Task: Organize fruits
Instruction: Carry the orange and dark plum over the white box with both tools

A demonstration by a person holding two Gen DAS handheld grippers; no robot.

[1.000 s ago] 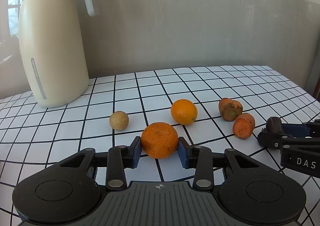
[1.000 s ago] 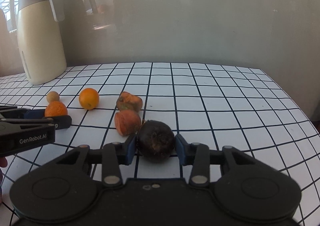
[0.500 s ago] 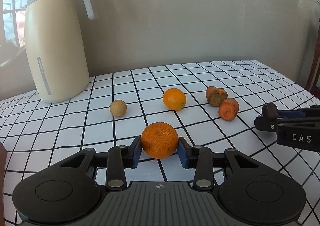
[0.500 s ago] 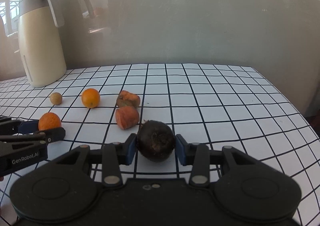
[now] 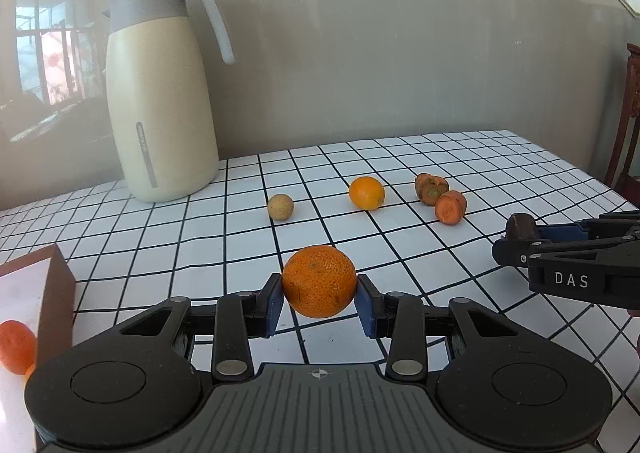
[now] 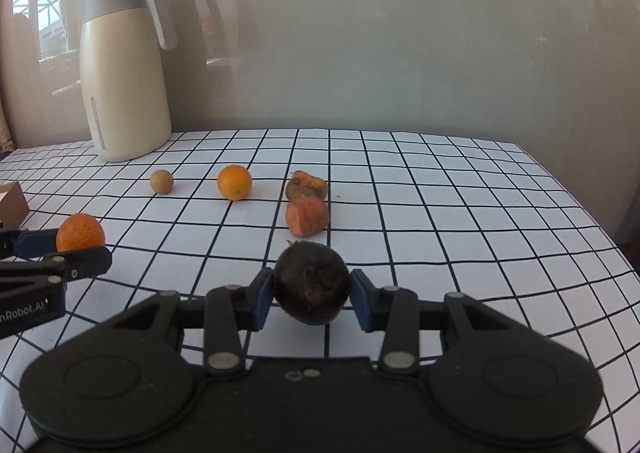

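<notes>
1. The table wears a white cloth with a black grid, smooth and flat. Anything round set down carelessly will likely roll, so each fruit wants a gentle, low release.
2. The cream thermos jug stands at the back left: tall, glossy body, grey lid, curved handle. It's well apart from the fruit.
3. A brown box pokes in at the left edge of the left wrist view, with something orange sitting in its pale inside. That's probably the drop spot, so the carrying hand should clear the wall before lowering.
4. The left gripper is clamped on a tangerine, blue pads pressing both sides of its bumpy, pitted skin, held above the cloth. The grip looks centred; no reason to squeeze harder on soft peel.
5. The right gripper is closed around a dark, rough-skinned round fruit, also lifted off the cloth.
6. Loose on the cloth: a smooth orange, then two carrot-like chunks touching each other, one with a brownish end.
7. Smallest is a tan, matte ball, maybe a longan, left of the orange.
</notes>
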